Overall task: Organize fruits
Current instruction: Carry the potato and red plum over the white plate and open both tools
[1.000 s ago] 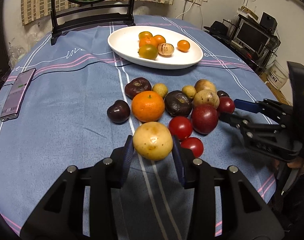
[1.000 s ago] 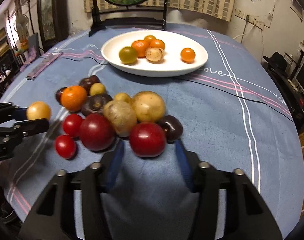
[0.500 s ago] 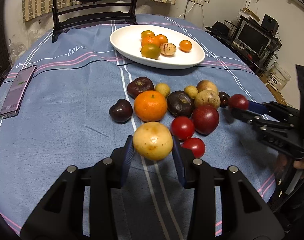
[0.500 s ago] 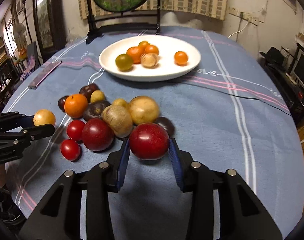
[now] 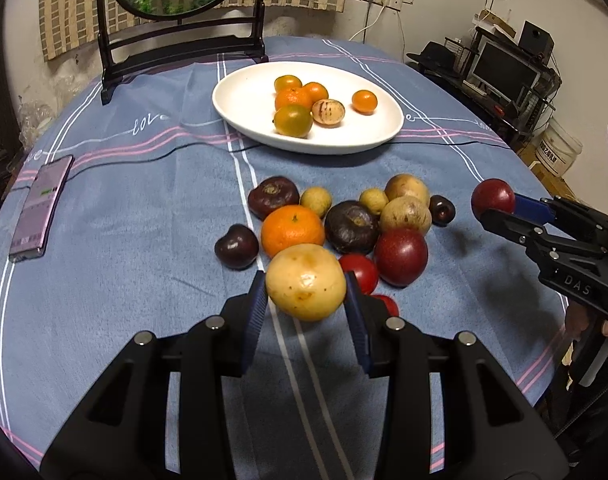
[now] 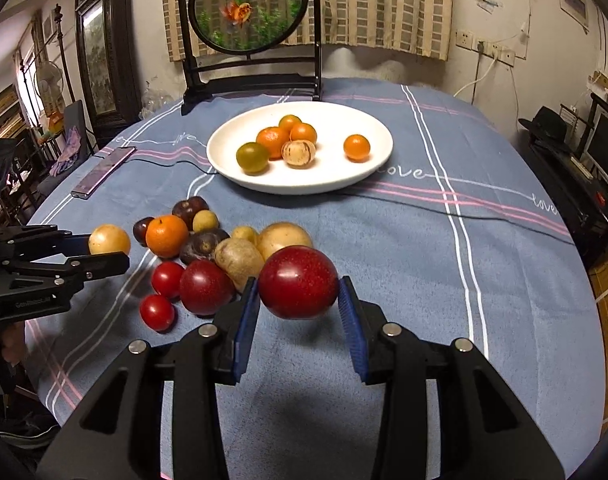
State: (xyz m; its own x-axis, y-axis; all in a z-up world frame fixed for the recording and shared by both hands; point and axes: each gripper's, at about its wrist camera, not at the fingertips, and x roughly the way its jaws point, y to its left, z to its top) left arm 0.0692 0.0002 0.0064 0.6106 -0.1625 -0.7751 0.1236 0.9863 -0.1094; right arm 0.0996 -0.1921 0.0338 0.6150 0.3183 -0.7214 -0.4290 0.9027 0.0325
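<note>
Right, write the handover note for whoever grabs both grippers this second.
Left gripper: shut on the yellow fruit, held above the cloth.
Right gripper: jaws have just closed on the dark red fruit, now lifted clear of the pile.
White plate at the far side of the table holds six small fruits, mostly orange.
Loose pile sits on the blue tablecloth between grippers and plate: one orange, dark purple, red, yellowish and tan fruits.
Left: probably carry both held fruits to the plate, then clear the pile.
</note>
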